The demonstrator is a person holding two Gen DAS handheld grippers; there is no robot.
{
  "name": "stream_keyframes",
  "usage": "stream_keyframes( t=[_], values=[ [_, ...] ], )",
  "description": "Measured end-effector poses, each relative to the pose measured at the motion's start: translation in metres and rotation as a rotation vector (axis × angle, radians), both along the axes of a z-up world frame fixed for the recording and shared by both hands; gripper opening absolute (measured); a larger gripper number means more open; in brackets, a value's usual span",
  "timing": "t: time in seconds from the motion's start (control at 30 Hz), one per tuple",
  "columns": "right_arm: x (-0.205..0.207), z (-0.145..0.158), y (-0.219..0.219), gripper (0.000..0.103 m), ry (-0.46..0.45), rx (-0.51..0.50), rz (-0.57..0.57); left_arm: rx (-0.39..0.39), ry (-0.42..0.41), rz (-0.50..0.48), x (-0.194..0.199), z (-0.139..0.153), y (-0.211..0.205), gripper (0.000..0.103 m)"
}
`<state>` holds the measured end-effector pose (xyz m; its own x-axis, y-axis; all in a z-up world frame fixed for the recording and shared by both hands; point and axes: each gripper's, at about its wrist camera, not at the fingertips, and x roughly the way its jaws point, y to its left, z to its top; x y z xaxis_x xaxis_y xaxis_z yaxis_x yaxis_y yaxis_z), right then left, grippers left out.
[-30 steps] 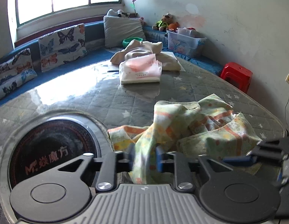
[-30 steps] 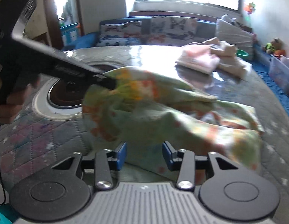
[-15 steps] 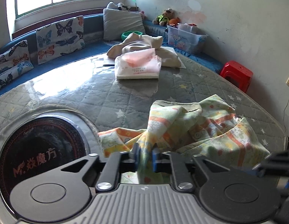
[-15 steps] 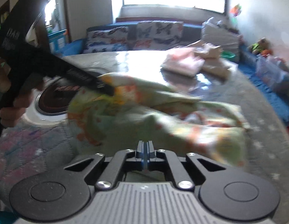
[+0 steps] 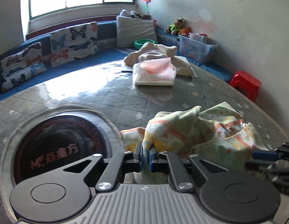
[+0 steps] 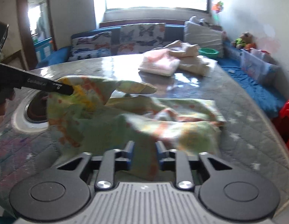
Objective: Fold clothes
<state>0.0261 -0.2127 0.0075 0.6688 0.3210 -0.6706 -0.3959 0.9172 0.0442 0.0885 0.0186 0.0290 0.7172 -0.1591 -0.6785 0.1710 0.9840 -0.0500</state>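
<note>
A crumpled green, yellow and orange patterned garment point(image 5: 196, 130) lies on the grey quilted round table point(image 5: 107, 97). My left gripper point(image 5: 145, 155) is shut on a fold of the garment and holds it a little above the table. In the right wrist view the left gripper's fingers point(image 6: 64, 89) pinch a raised corner of the garment point(image 6: 125, 115). My right gripper point(image 6: 143, 154) is open, its jaws apart over the garment's near edge. Its blue fingertips point(image 5: 262, 155) show at the right of the left wrist view.
A round dark hotplate point(image 5: 56, 145) is set into the table at the left. A folded pink and white stack point(image 5: 153, 72) and a beige pile point(image 5: 159, 54) lie at the far side. A bench with butterfly cushions point(image 5: 73, 43), a storage box point(image 5: 196, 48) and a red stool point(image 5: 245, 83) ring the table.
My right gripper was open, shut half a second ago, and has opened again. My left gripper has closed tighter on the fold and kept it lifted.
</note>
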Motion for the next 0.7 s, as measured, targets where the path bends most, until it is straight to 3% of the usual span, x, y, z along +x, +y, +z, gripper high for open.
stream_keyframes(
  t=[0.07, 0.23, 0.33, 0.4, 0.47, 0.57, 0.7],
  values=[
    [-0.001, -0.003, 0.016, 0.045, 0.002, 0.008, 0.039, 0.001, -0.007, 0.023, -0.008, 0.001, 0.007, 0.006],
    [-0.002, -0.014, 0.049, 0.057, 0.016, 0.009, 0.118, -0.018, -0.007, 0.076, -0.028, -0.001, 0.025, 0.006],
    [-0.001, -0.025, 0.064, 0.055, 0.041, -0.024, 0.130, -0.036, -0.004, 0.100, -0.040, -0.004, 0.034, 0.006],
    [-0.003, -0.029, 0.068, 0.048, 0.039, -0.030, 0.136, -0.046, -0.002, 0.109, -0.047, -0.005, 0.038, 0.006],
    [-0.006, -0.029, 0.069, 0.026, 0.037, -0.027, 0.142, -0.055, -0.001, 0.117, -0.053, -0.006, 0.042, 0.006],
    [-0.007, -0.026, 0.064, 0.010, 0.043, -0.007, 0.144, -0.058, -0.006, 0.126, -0.061, -0.006, 0.046, 0.006],
    [-0.012, -0.020, 0.052, 0.008, 0.017, 0.003, 0.127, -0.054, -0.002, 0.145, -0.072, -0.009, 0.055, 0.006]
  ],
)
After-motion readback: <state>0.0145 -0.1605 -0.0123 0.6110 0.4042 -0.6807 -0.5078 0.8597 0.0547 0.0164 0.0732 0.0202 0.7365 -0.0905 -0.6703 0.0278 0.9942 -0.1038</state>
